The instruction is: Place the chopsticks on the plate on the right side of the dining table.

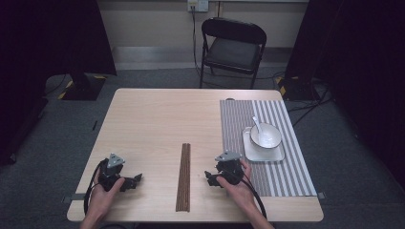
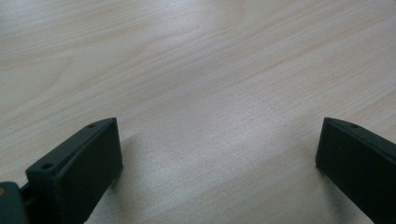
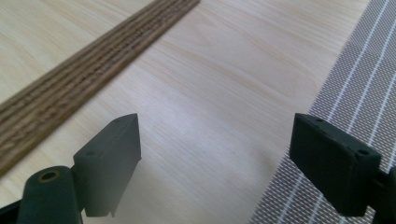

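I can read no brand or writing on anything here; on my table (image 1: 143,124) a striped mat (image 1: 282,176) lies to the right with a white bowl (image 1: 265,135) and spoon (image 1: 256,123) on a square plate (image 1: 263,153), and a black chair (image 1: 232,47) stands beyond the far edge. The wooden strip (image 1: 184,176) lies lengthwise between my two grippers, touching neither and with nothing in the way. My left gripper (image 1: 135,181) rests with its jaws spread wide over bare wood, and my right gripper (image 1: 210,177) is likewise released and empty, the strip to the left of its jaws in the right gripper view and the mat's edge at the right jaw.
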Available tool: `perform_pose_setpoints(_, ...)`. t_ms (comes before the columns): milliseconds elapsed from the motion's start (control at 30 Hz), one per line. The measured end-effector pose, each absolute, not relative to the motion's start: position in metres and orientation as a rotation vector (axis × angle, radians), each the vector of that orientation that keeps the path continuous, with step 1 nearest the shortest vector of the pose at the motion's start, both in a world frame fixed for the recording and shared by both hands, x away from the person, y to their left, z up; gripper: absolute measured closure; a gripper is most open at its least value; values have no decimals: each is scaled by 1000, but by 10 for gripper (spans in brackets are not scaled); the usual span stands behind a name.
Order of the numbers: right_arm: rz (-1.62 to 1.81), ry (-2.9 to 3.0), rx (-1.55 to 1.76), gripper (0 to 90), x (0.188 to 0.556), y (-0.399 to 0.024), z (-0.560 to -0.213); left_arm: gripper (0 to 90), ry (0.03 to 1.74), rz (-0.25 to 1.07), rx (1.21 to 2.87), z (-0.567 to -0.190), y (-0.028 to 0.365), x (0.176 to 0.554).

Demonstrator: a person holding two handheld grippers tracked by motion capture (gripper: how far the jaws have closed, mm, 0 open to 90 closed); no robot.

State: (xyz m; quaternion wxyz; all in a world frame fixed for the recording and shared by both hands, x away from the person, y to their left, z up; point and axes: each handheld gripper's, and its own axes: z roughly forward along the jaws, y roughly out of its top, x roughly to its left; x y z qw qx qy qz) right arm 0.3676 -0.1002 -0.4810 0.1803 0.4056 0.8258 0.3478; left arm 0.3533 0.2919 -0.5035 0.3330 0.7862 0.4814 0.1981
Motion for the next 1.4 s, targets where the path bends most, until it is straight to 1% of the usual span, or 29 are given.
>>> perform_pose_setpoints(67,1014,2350,1120,150,365,-95,-477,0,1258,517,2051,-504,292,353)
perform_pose_setpoints(267,1076,2387,1101,170,366,-72,-473,0,1257,518,2054,-504,292,353)
perform_pose_setpoints(467,1078,2428,1080,194,367,-52,-478,0,1259,518,2052,-504,292,353)
perform_pose_setpoints(733,1069,2445,1082,245,366,-48,-484,0,1258,519,2053,-504,292,353)
perform_pose_setpoints(1067,1045,2463,1084,260,368,-42,-491,0,1257,519,2053,-503,292,353)
perform_pose_setpoints(1400,1008,2454,1089,287,368,-51,-492,0,1256,518,2054,-504,292,353)
